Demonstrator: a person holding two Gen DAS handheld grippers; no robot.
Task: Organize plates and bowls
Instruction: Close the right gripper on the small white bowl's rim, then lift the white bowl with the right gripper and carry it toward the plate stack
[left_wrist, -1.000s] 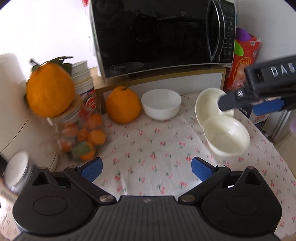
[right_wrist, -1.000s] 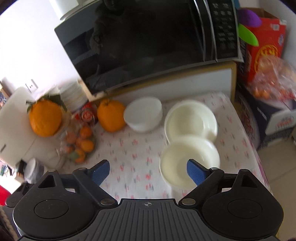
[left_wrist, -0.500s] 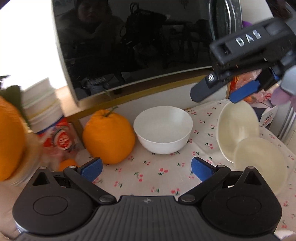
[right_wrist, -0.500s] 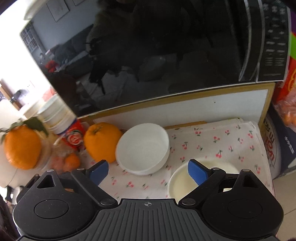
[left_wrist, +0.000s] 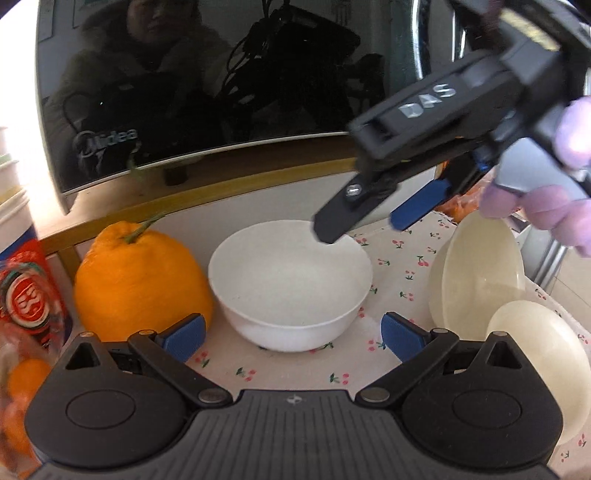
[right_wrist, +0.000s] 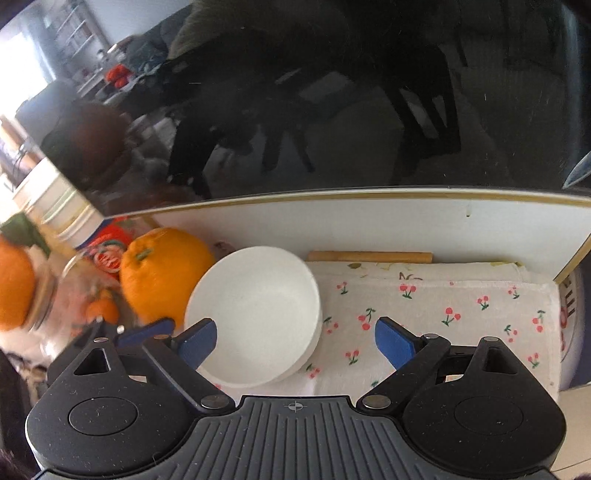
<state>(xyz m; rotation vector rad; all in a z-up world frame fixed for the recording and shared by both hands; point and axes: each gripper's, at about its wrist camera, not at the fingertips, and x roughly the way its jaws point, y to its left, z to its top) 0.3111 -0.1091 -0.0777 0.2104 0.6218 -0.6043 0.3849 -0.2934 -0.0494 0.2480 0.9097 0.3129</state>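
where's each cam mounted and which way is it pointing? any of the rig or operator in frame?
Left wrist: sits on the left gripper, facing the microwave over the white bowl; shows its own open fingers, the right gripper and gloved hand.
Right wrist: sits on the right gripper, tilted down toward the cherry-print cloth; shows its own open fingers, plus the left gripper's tip.
Shared: white bowl, large orange, microwave.

Bowl (left_wrist: 290, 284) on tablecloth (left_wrist: 402, 266), orange (left_wrist: 136, 280) left, microwave (left_wrist: 221, 81) behind.
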